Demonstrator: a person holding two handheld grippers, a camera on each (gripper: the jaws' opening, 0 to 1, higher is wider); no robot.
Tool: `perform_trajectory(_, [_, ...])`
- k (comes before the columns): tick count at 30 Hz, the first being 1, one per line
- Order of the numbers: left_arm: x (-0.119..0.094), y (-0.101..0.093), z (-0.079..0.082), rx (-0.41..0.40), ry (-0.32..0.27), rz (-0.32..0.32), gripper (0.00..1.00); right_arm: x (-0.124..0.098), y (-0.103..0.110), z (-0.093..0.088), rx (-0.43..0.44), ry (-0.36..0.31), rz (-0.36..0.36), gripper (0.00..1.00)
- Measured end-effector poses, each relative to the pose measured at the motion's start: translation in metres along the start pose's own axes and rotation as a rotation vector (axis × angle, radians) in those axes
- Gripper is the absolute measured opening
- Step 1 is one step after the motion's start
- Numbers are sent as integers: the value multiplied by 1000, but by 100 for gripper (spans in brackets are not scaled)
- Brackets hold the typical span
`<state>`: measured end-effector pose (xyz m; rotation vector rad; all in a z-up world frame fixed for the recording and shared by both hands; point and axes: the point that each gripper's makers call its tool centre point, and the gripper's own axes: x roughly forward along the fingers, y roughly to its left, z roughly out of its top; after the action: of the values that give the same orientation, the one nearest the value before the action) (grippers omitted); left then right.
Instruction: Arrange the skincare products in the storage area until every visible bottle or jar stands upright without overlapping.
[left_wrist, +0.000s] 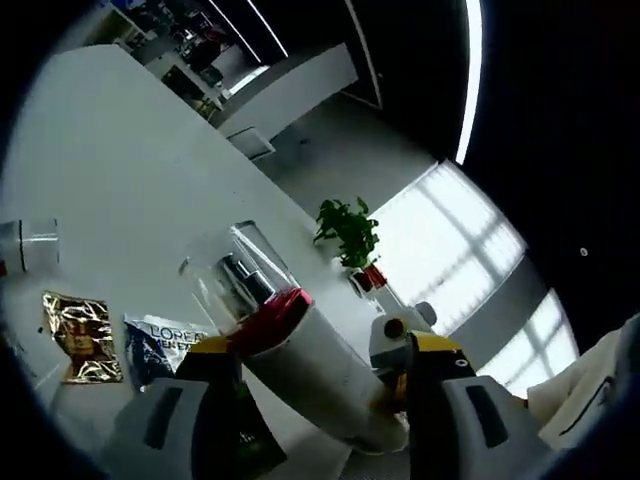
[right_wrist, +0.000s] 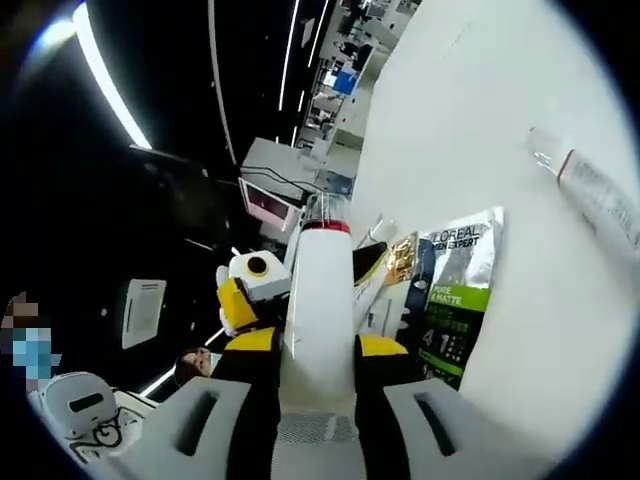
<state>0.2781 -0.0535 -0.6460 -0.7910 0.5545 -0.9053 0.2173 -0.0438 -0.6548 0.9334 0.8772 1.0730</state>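
The white pump bottle (right_wrist: 318, 315), with its red collar and clear cap, is off the table and caught between your two tools. In the right gripper view your right gripper (right_wrist: 318, 375) is clamped on the bottle's lower body, jaws pressed to both sides. In the left gripper view the same bottle (left_wrist: 315, 365) lies tilted across the frame and your left gripper (left_wrist: 320, 385) brackets it; I cannot tell whether those jaws are pinching it or only standing alongside.

The main risk is the double hold. If both tools grip and your hands turn at different rates, the smooth white body can twist out of one pair of pads and drop. The clear cap (left_wrist: 240, 265) may be only a push fit, so any pull or knock there could pop it off and send it rolling.

Mind the landing spot too. The L'Oreal sachets (right_wrist: 455, 295) and the gold foil packet (left_wrist: 82, 335) lie flat on the white table (left_wrist: 110, 170) just beside the bottle; set the base on a sachet edge and it will likely stand crooked and tip when you let go. Another tube (right_wrist: 595, 195) lies on its side well apart, and a clear container (left_wrist: 30, 245) sits near the table's edge, so sweeping the bottle round could nudge either one off. A potted plant (left_wrist: 350, 235) stands beyond.
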Motion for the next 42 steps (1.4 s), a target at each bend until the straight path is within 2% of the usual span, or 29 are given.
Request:
perform_trajectory(4, [0, 4, 3, -34, -16, -1, 47, -1, 0, 1, -16, -4, -1, 27])
perform_trajectory(7, [-1, 3, 5, -36, -19, -7, 45, -2, -1, 0, -8, -24, 19, 27])
perform_trajectory(10, [0, 1, 5, -43, -23, -10, 45, -3, -2, 2, -46, -14, 6, 27])
perform_trajectory(12, [0, 2, 5, -51, -30, -7, 44, -5, -4, 3, -33, -22, 12, 27])
perform_trajectory(17, [-2, 4, 11, -121, -61, -14, 42, -5, -4, 5, -62, -21, 4, 27])
perform_trajectory(19, [-4, 6, 15, -130, -77, -13, 38, -4, -2, 7, -51, -29, 19, 27])
perform_trajectory(21, [-5, 10, 20, -160, -97, 7, 32, -4, -1, 8, -86, -28, 14, 27])
perform_trajectory(27, [-2, 2, 17, -121, -81, -16, 30, -4, -4, 4, -136, 3, -10, 28])
perform_trajectory(33, [-2, -3, 20, -123, -100, -28, 29, -8, -1, 9, -199, -14, -24, 28])
perform_trajectory(38, [-2, -9, 22, -93, -98, -40, 28, -11, -1, 12, -302, -6, -57, 29])
perform_trajectory(41, [-1, -8, 20, -93, -96, -22, 28, -10, -6, 12, -376, 7, -108, 30])
perform_trajectory(42, [-1, -9, 18, -64, -85, -11, 28, -10, -10, 9, -404, 33, -130, 30])
